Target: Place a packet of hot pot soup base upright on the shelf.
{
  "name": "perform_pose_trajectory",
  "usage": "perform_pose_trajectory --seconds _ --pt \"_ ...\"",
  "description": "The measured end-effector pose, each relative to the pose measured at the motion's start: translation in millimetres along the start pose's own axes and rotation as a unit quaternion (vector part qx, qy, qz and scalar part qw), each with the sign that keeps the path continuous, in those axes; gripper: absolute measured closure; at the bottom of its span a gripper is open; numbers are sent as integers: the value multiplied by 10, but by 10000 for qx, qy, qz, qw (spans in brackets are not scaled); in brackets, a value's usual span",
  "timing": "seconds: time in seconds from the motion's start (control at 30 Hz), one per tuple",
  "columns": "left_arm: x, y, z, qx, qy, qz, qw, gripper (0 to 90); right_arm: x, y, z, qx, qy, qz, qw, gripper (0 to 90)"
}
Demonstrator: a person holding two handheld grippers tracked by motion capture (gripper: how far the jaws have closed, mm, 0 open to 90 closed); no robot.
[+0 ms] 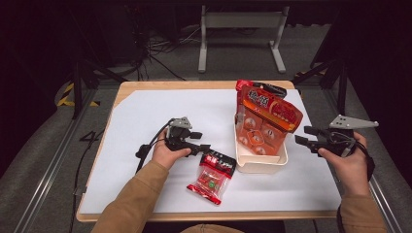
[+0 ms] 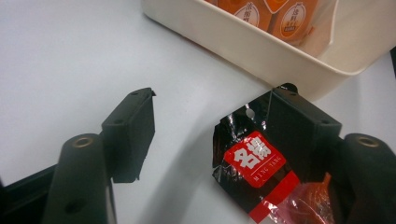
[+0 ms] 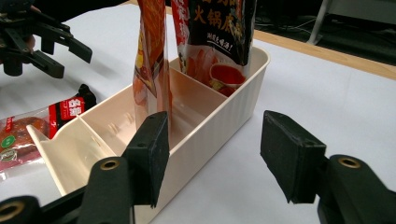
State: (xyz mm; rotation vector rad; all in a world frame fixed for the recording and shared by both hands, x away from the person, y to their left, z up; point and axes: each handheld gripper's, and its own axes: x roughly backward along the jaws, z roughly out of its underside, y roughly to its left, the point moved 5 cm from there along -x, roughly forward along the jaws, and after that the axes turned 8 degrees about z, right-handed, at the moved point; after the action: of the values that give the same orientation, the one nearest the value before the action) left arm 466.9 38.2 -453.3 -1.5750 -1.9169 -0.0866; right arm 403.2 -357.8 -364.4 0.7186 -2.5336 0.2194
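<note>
A small red snack packet with a black top lies flat on the white sheet in front of my left gripper. In the left gripper view the jaws stand open, and the packet's black top lies beside and partly under the right jaw. A cream divided bin holds tall orange-red packets standing upright. My right gripper hovers open just right of the bin, pointing at it. Its own view looks at the bin's ribbed side wall and the standing packets.
The white sheet covers most of a wooden table. The bin's near compartments hold nothing. A white metal frame and cables lie on the floor beyond the table. The left gripper shows far off in the right gripper view.
</note>
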Motion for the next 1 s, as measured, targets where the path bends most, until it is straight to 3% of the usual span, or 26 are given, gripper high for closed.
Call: perform_pose_trajectory --seconds 0.27,0.43,0.73,1.0 --pt "-100 33 32 98 62 130 9998 356 -26 18 19 -41 59 -92 9999 453" --pt "-161 39 62 274 116 373 9989 360 -38 22 24 -57 73 -121 9999 453" --pt "-233 29 109 246 386 454 9979 367 -67 40 25 -41 94 -173 9998 448" --pt "-293 13 152 326 568 611 9960 429 -62 33 29 -77 92 -178 9998 445"
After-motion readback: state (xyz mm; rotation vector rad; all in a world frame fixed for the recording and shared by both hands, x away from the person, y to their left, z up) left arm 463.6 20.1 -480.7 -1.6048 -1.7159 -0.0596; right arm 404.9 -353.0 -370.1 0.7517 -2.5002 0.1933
